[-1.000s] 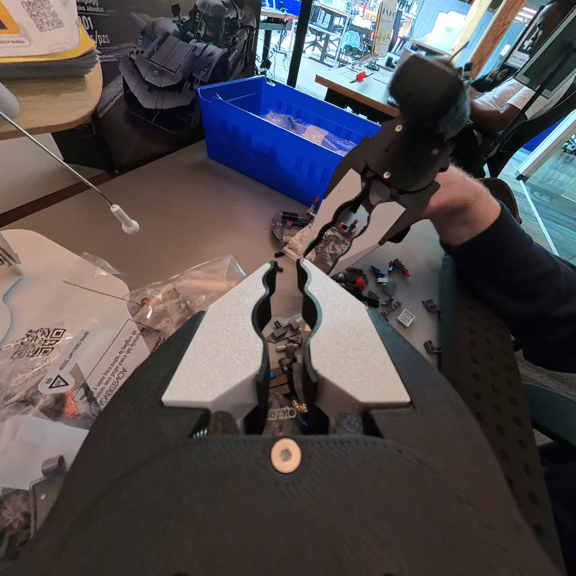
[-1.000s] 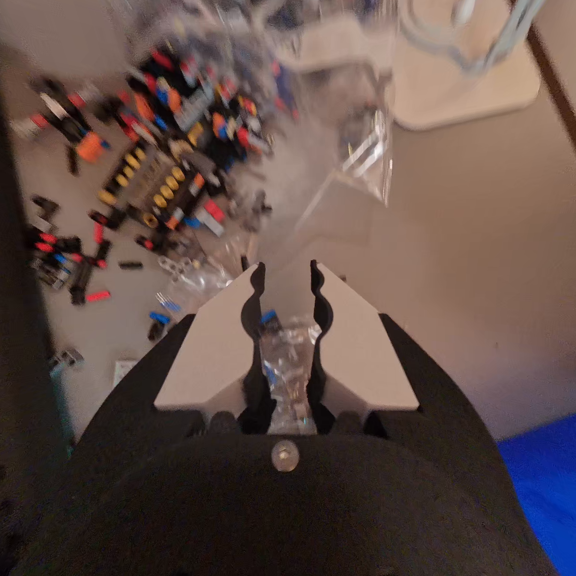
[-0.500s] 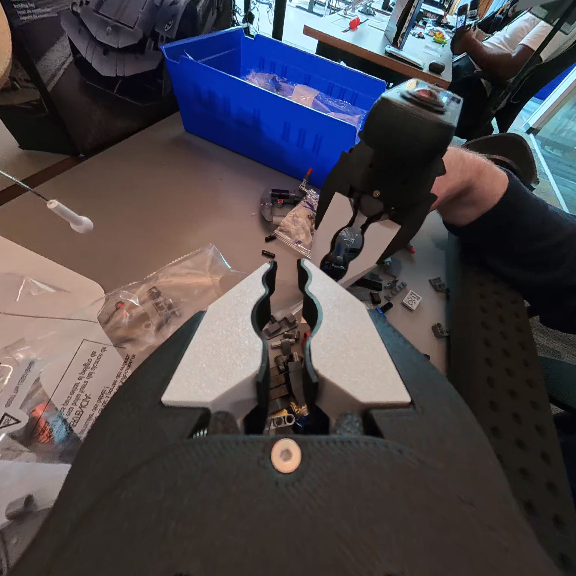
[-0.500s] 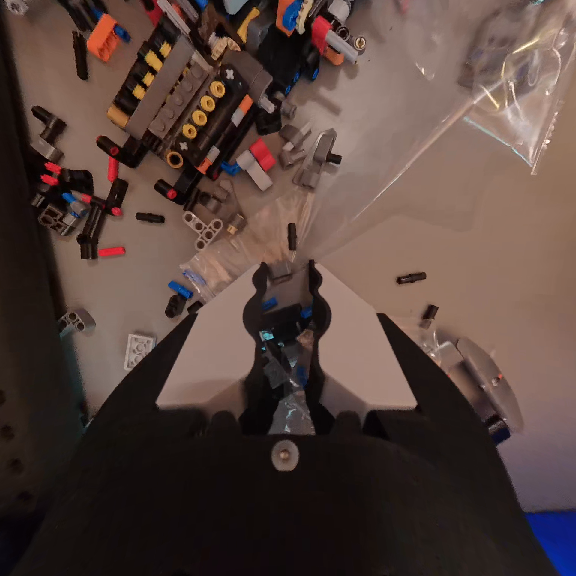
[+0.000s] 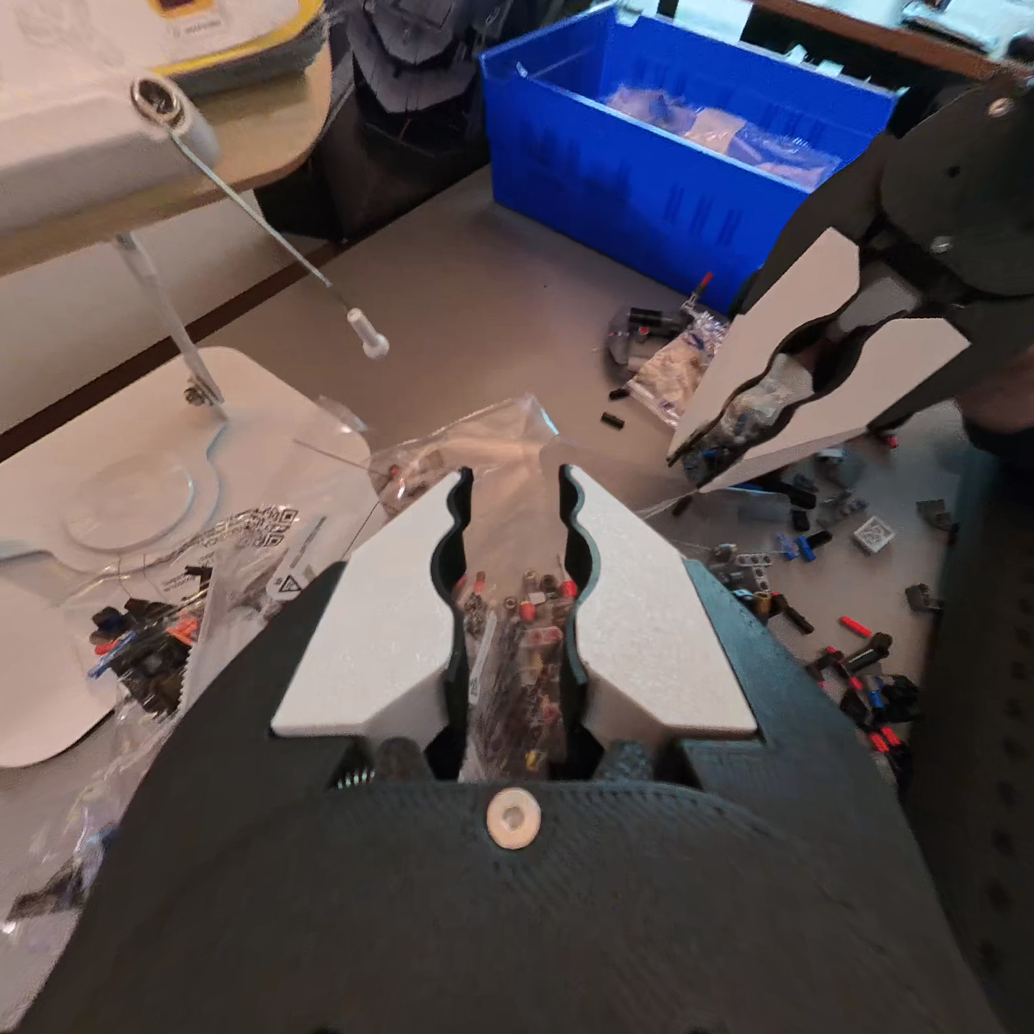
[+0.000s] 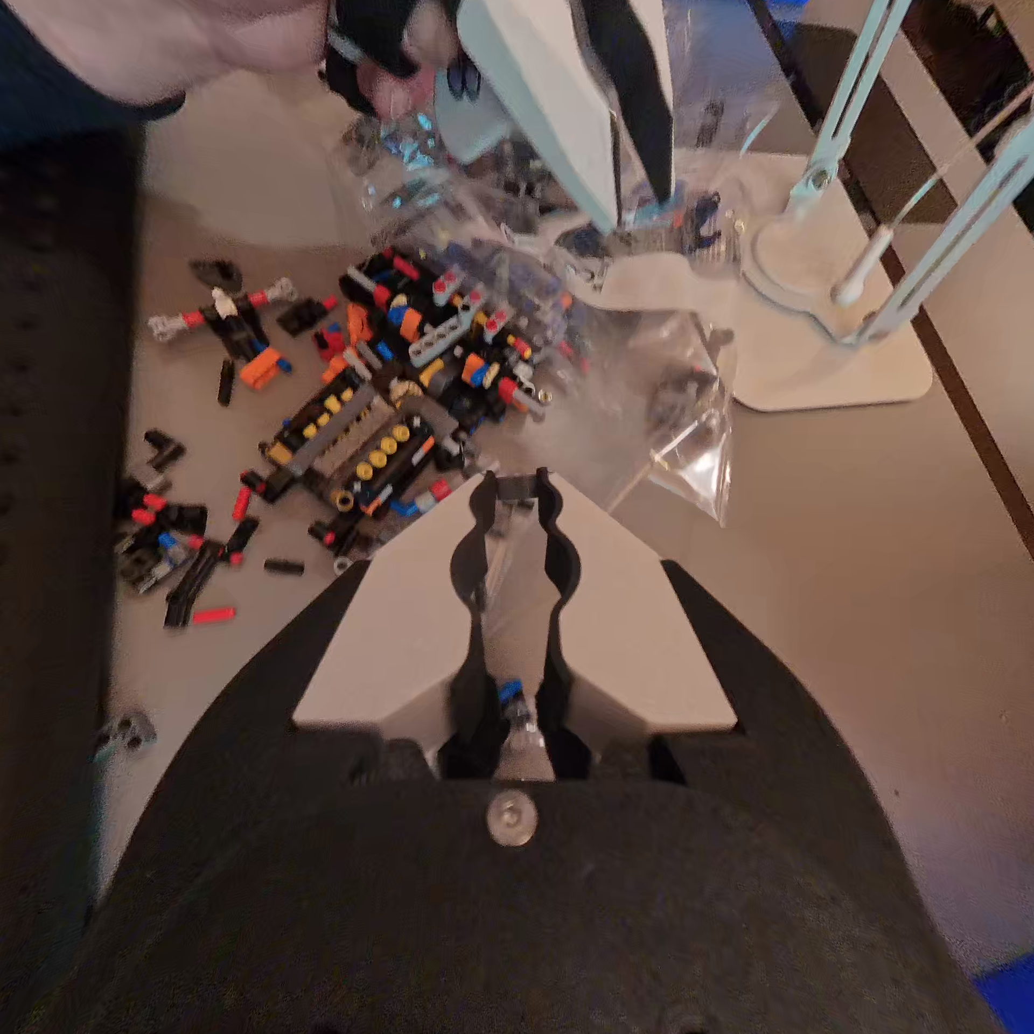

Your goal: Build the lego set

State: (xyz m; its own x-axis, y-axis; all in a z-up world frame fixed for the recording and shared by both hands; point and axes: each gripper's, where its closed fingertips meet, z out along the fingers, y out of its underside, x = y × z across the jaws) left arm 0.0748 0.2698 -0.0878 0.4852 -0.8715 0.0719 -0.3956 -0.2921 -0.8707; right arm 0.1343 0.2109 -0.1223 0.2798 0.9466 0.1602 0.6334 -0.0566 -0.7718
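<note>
In the left wrist view my left gripper [image 5: 515, 481] is open over a large clear bag [image 5: 492, 442] of small lego parts. The bag lies between the fingers, which do not press on it. My right gripper [image 5: 685, 475] hangs at the upper right, shut on a small clear bag of parts [image 5: 750, 408]. In the right wrist view my right gripper [image 6: 517, 475] pinches that small bag [image 6: 506, 559], with a dark grey piece [image 6: 517, 485] at the fingertips. A partly built black, grey and yellow lego assembly [image 6: 358, 442] lies on the table just beyond them. The left gripper [image 6: 638, 210] shows at the top.
Loose lego parts [image 6: 168, 548] are scattered on the grey table [image 6: 783, 615]. A blue bin [image 5: 643, 162] holding bags stands at the back. A white lamp base [image 5: 140, 447] with more bags is on the left. A dark perforated surface [image 5: 979, 615] borders the right. One gripper's finger ends stand about 10 centimetres off the other's.
My left gripper's jaws have opened wide and it now looks down on the large bag. My right gripper's jaws have closed on the small bag and it has moved up and to the right.
</note>
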